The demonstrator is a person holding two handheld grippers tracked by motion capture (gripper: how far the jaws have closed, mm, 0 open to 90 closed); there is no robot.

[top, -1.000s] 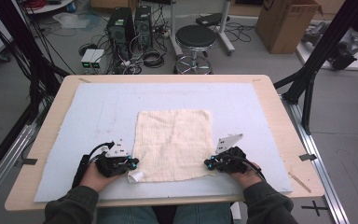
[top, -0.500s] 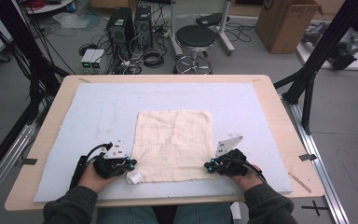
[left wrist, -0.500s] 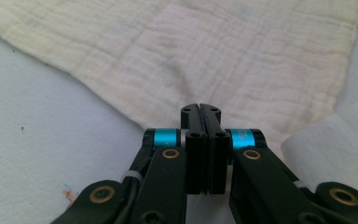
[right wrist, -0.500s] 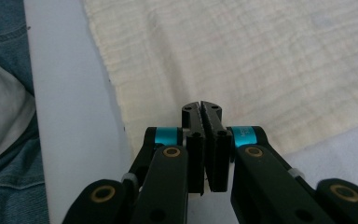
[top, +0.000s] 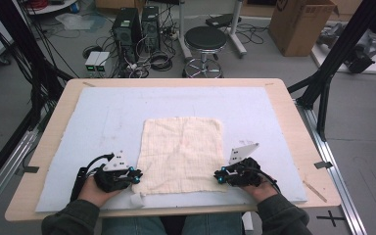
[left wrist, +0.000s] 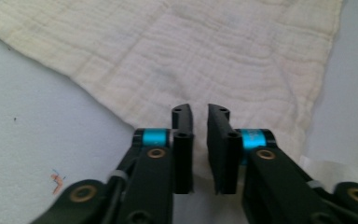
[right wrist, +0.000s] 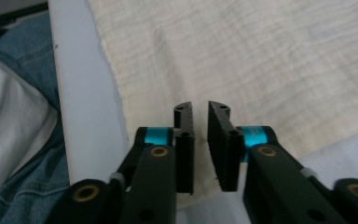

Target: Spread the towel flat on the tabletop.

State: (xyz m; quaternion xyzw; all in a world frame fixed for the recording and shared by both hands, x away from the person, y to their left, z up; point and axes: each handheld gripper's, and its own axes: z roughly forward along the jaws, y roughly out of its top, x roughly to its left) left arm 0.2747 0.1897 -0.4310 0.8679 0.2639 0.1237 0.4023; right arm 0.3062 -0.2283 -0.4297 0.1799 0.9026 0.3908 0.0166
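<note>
Two tongs, mine, sit at the near corners of the cloth (top: pixel 182 154): left gripper (left wrist: pixel 199 116) at the near-left corner, right gripper (right wrist: pixel 199 114) at the near-right. Each pair of jaws has just been opening and now stands a narrow gap apart, nothing pinched, cloth below the tips. I judge I'm about to take both corners; next I must slide a jaw under each hem and close. The cloth is cream, crinkled muslin with a faint grid, roughly square, flat mid-way across the pale blue mat (top: pixel 274 112) on the wooden table (top: pixel 293 122).
</note>
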